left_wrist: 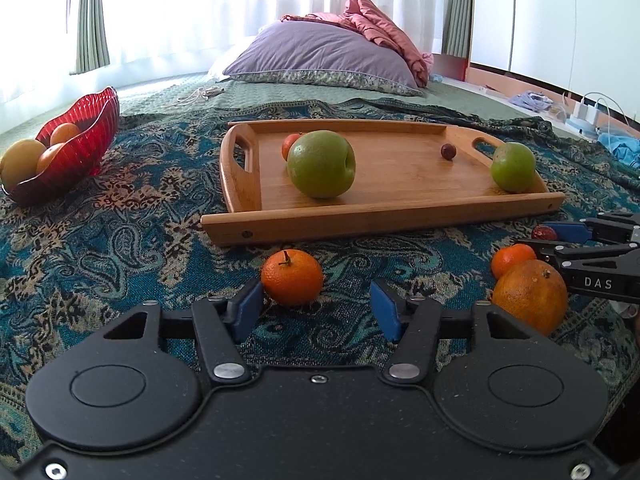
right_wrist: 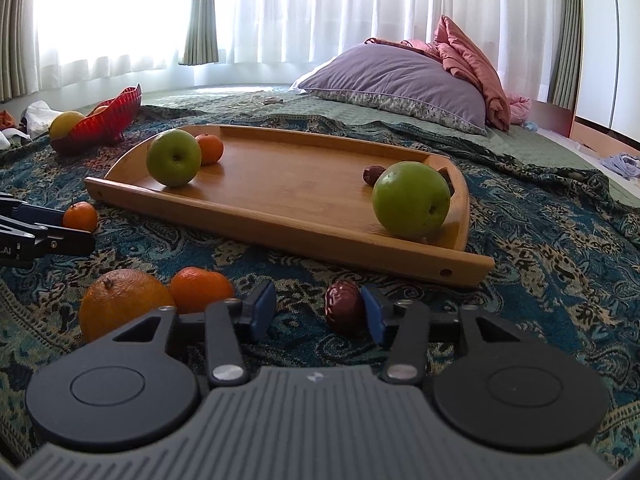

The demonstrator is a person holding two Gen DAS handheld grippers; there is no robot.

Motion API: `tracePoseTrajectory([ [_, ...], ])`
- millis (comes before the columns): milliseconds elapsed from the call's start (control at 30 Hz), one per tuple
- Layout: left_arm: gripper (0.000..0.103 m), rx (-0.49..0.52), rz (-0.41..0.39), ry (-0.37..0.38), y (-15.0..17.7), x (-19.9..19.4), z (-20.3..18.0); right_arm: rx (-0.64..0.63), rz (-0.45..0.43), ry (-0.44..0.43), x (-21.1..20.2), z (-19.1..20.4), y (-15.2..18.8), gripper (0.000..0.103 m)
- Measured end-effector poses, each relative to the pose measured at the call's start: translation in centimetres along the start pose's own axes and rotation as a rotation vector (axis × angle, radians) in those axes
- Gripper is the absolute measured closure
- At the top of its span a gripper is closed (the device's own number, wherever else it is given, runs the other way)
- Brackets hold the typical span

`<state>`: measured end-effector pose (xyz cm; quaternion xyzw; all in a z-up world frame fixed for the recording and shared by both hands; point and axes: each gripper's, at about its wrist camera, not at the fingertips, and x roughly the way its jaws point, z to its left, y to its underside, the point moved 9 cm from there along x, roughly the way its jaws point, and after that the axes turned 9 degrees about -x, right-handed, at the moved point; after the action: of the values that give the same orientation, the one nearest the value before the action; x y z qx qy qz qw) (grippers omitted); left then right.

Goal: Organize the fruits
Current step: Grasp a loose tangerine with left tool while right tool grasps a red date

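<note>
The mandarin (left_wrist: 292,277) lay on the bed's blanket (left_wrist: 120,240), just in front of the tray (left_wrist: 380,222), between the blue tips of our left gripper (left_wrist: 316,310), a little toward the left one. Its fingers were spread wide and grasped nothing. The date (right_wrist: 345,313) lay near the tray's corner, touching the inner side of the right finger of our right gripper (right_wrist: 318,312), whose fingers were also apart and held nothing.

We judged some risks here. The mandarin is round and the blanket is soft, so if one finger touched it first, it could roll away toward the tray's edge. The date sat off centre, so closing could push it sideways or pinch only its end. The two grippers were near each other beside the orange (left_wrist: 530,296) and the second mandarin (left_wrist: 513,259), and could bump these.

The mandarin's stem pointed up, slightly toward us; it has no real long axis. The date's long axis ran roughly away from the right camera, along the fingers.

On the tray were two green apples (left_wrist: 321,164), a mandarin and a date; a red bowl (left_wrist: 80,136) stood at the left.
</note>
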<state>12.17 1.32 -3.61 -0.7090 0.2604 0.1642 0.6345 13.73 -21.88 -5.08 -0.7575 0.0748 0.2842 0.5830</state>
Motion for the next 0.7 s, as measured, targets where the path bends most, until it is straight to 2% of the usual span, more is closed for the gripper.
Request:
tracePoseTrajectory([
  [333,0.059,-0.012,-0.016,-0.020,0.0,-0.1,0.4,0.004,-0.020,-0.004,-0.1,0.1,0.1,0.057],
  [433,0.059,-0.009,-0.025,-0.019,-0.3,0.0,0.4,0.023,-0.035,0.011,-0.3,-0.3,0.2,0.064],
  [500,0.059,0.002,-0.034,-0.032,-0.7,0.3,0.5,0.043,-0.046,0.028,-0.4,-0.6,0.3,0.074],
  [633,0.059,-0.021,-0.022,-0.029,-1.0,0.9,0.7,0.076,-0.058,0.038,-0.6,-1.2,0.4,0.076],
  [700,0.063,-0.029,-0.015,-0.031,-1.0,1.2,0.7,0.072,-0.063,0.042,-0.7,-1.2,0.4,0.077],
])
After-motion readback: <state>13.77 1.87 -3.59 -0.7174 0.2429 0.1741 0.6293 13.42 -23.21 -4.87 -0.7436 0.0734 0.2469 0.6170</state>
